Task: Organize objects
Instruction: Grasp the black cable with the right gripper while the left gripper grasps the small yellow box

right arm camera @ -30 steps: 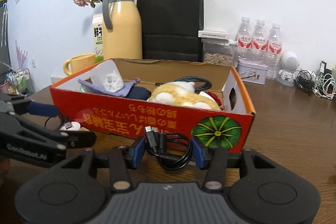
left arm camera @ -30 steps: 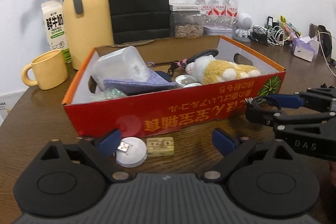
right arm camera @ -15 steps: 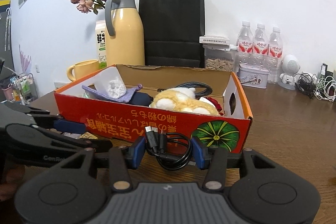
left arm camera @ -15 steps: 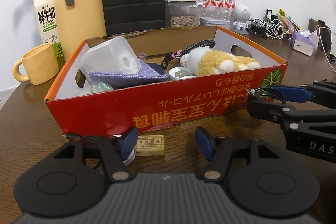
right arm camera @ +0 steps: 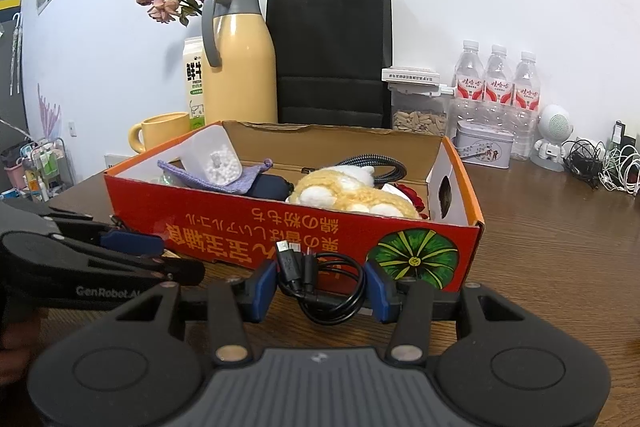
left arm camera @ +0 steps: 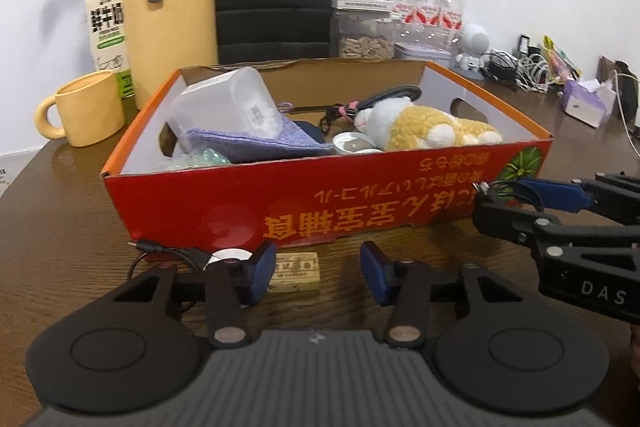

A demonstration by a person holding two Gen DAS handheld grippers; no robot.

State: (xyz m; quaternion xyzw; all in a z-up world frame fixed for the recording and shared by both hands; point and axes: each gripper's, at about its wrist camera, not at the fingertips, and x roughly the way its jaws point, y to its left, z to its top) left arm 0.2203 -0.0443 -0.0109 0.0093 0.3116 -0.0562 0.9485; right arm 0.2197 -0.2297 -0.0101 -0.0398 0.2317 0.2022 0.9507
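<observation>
Right wrist view: right claw (right arm camera: 320, 289) grips a coiled black USB cable (right arm camera: 320, 277) at lower centre, directly before the red cardboard box (right arm camera: 280, 231), whose open top lies above and beyond. Left claw (left arm camera: 314, 273) hangs open, empty, around a small tan rectangular block (left arm camera: 297, 269) on the brown wooden surface (left arm camera: 60, 227).

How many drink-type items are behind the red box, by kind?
Water bottles: 3
Yellow thermos jug: 1
Milk carton: 1
Yellow mug: 1
Total: 6, all standing on the table behind the red box.
</observation>
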